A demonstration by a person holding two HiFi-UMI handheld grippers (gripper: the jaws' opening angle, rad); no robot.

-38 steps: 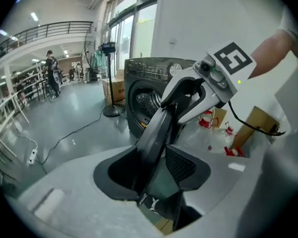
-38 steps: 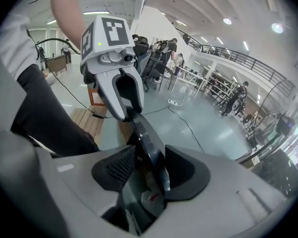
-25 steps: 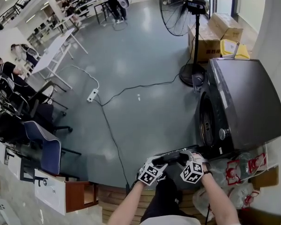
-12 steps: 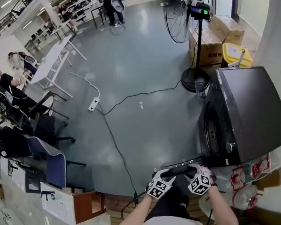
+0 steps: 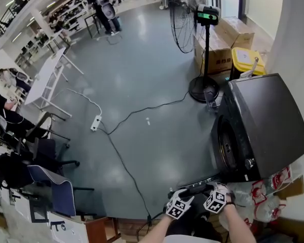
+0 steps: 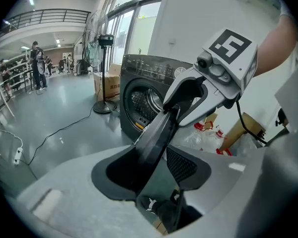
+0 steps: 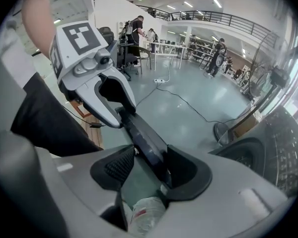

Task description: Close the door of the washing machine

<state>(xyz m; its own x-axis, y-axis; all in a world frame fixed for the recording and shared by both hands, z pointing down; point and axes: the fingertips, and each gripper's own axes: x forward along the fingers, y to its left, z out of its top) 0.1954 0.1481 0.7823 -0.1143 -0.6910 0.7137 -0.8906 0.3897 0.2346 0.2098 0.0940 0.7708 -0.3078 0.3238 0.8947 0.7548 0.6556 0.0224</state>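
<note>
Washing machine (image 5: 258,120) at person's right, door (image 5: 198,183) swung fully out, free edge at both claws. Left claw (image 6: 154,165) slack around edge, no pinch. Right claw (image 7: 151,167) just been opening, edge between its jaws too. Best bet imo: push flat on door, steady swing toward drum, press till latch catches.

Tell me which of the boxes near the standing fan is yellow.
The yellow box right beside the washing machine. The two brown cardboard boxes sit closer to the fan.

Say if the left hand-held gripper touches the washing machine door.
Touching. Left gripper view: door edge lies against one pad of the left hand-held gripper.
</note>
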